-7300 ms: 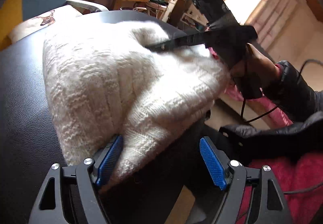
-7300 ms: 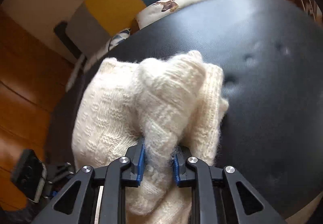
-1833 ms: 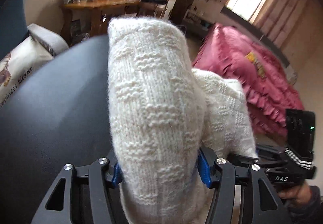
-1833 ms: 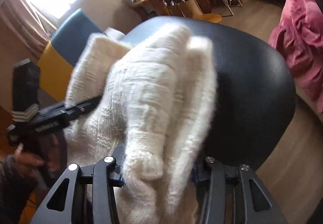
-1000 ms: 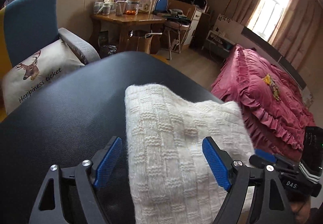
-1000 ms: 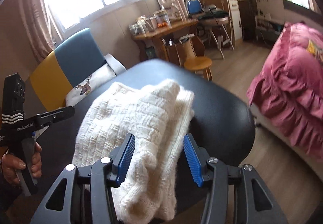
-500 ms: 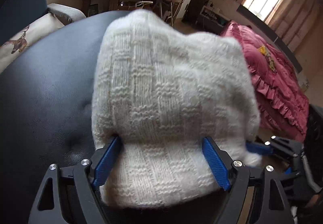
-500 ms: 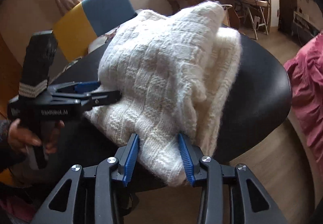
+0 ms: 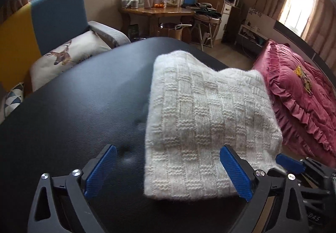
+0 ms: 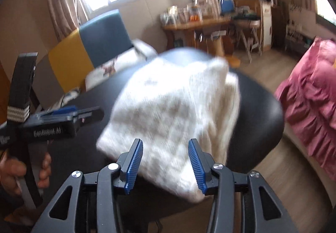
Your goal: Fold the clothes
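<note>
Folded white knit sweater (image 9: 208, 126) lies flat on the black padded worktop (image 9: 84, 107), toward its right side, near the edge facing the pink bed (image 9: 304, 94). Left claw (image 9: 168, 172): jaws opening, spread wide, sweater's near edge between the blue pads (image 9: 98, 170) but neither presses it. Right claw (image 10: 166, 164): jaws opening, about half spread, sweater corner lies between them in the blurred right wrist view, no pad contact visible. Hand (image 10: 12, 172) holds the left claw's grip.
</note>
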The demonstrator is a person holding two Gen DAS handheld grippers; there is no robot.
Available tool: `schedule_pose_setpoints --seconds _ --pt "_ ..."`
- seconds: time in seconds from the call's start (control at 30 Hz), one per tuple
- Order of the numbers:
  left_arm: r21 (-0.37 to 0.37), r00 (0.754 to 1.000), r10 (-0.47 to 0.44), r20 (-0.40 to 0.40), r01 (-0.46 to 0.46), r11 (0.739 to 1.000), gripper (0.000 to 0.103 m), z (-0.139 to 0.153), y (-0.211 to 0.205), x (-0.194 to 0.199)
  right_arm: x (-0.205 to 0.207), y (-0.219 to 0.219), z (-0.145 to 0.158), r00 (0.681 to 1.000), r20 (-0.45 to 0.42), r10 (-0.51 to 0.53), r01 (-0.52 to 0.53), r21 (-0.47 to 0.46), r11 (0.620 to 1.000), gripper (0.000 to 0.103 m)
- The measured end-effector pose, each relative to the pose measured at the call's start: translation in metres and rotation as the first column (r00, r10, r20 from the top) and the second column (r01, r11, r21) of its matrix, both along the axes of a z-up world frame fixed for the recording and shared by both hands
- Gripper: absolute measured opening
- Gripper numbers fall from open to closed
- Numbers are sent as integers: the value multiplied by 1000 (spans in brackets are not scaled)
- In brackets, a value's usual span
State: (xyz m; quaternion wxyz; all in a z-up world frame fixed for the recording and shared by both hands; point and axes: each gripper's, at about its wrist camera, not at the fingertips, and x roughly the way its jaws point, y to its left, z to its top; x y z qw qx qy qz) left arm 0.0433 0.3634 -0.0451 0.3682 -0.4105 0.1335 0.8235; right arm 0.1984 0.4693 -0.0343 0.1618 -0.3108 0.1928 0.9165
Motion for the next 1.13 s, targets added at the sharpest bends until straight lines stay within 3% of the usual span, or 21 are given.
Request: schedule_pose_setpoints --seconds 0.07,0.1,0.13,0.33,0.47,0.73,1.13 --pt "19 998 24 -58 -23 1000 102 21 -12 6 -6 -10 18 999 -37 -21 23 30 999 65" --pt "30 995 34 -88 -32 999 102 31 -18 9 -13 -14 22 999 -30 -31 32 41 999 81" --pt "43 992 42 -119 -37 998 103 41 -25 12 -20 -19 25 999 -19 -31 32 49 998 85" --pt "139 962 83 -260 -48 989 103 96 -63 28 -26 -46 36 998 6 -61 60 140 988 84" --pt "136 954 128 -273 -93 986 103 114 -72 36 -26 -53 41 996 4 -84 82 187 979 84" --pt "140 952 99 -289 -61 988 103 123 -72 52 -23 -44 29 999 16 -30 29 88 996 84" --pt "120 949 113 -294 -80 990 102 114 -64 53 -17 -39 16 997 40 -68 64 98 993 84"
